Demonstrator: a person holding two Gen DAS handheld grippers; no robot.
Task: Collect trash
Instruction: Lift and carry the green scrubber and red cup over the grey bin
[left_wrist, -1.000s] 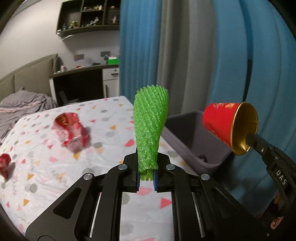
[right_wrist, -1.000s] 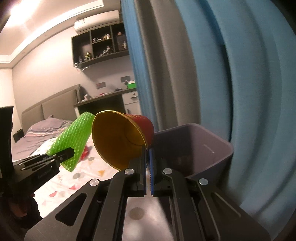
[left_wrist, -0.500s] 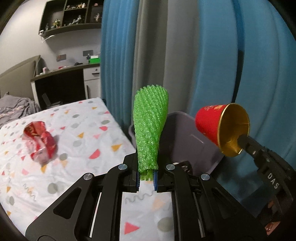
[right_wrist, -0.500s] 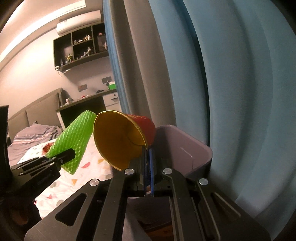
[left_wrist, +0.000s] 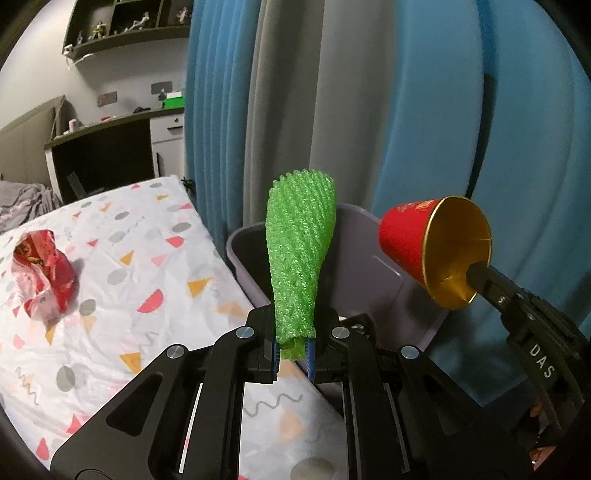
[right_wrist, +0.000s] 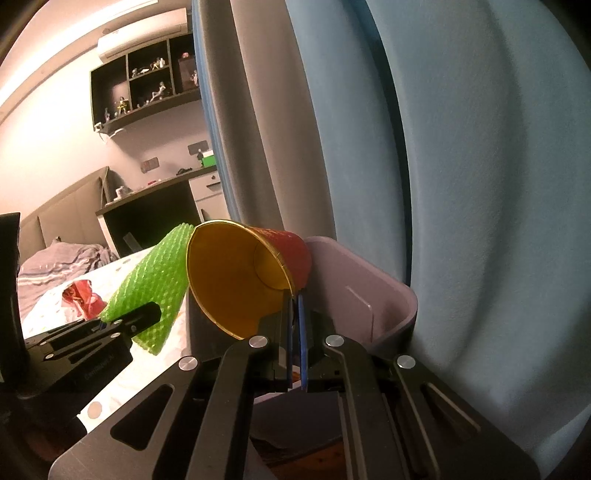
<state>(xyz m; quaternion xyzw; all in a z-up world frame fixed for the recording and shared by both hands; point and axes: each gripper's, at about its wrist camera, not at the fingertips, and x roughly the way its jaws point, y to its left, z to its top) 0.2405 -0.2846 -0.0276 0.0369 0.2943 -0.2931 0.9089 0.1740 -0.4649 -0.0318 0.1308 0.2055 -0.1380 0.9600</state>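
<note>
- The green foam net sleeve (left_wrist: 301, 254) stands nearly upright in the left hand-held gripper (left_wrist: 293, 352), whose jaws are clamped on its narrow lower end; its wider top rises in front of the bin's near wall in the left wrist view.
- The red paper cup (left_wrist: 436, 251), gold inside, is pinched by its rim in the right hand-held gripper (right_wrist: 294, 332), jaws closed on the cup wall. It lies tilted on its side with its mouth towards the right wrist camera.
- Sleeve and cup sit side by side at about the same height, apart in the left wrist view, overlapping in the right wrist view.
- The grey-purple plastic bin (left_wrist: 364, 266) stands just beyond both grippers, against the edge of the bed and in front of the curtains. The cup hangs over its near rim; the sleeve is at its bed-side corner. Something lies at the bottom of the bin, too dim to identify.
- A crumpled red and white wrapper (left_wrist: 42, 271) lies on the bed (left_wrist: 129, 266), well apart from the bin, on a white sheet printed with coloured shapes.
- Blue and grey curtains (right_wrist: 461, 147) fill the space behind the bin.
- Farther off are a dark desk (left_wrist: 110, 147) with small items on it, wall shelves (right_wrist: 147, 85) holding figurines, and rumpled grey bedding (right_wrist: 62, 260) by a padded headboard.
</note>
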